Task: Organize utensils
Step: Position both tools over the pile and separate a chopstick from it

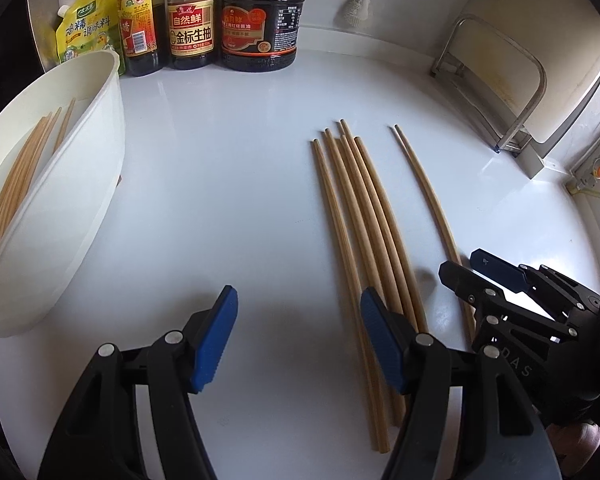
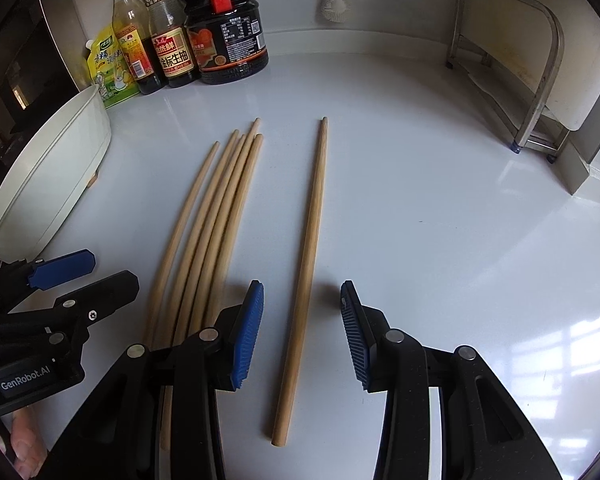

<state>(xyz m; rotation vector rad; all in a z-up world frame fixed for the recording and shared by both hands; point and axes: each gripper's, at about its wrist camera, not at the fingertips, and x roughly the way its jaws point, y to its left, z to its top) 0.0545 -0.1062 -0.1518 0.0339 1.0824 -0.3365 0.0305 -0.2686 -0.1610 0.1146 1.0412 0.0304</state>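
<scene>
Several wooden chopsticks lie bunched on the white counter; they also show in the right wrist view. One single chopstick lies apart to their right, also seen in the left wrist view. My right gripper is open, its blue pads either side of the single chopstick, not touching it. My left gripper is open and empty, left of the bunch. A white bowl at the left holds several chopsticks.
Sauce bottles and a yellow seasoning pouch stand along the back wall. A metal rack stands at the back right. A white brush hangs on the wall. The right gripper shows in the left wrist view.
</scene>
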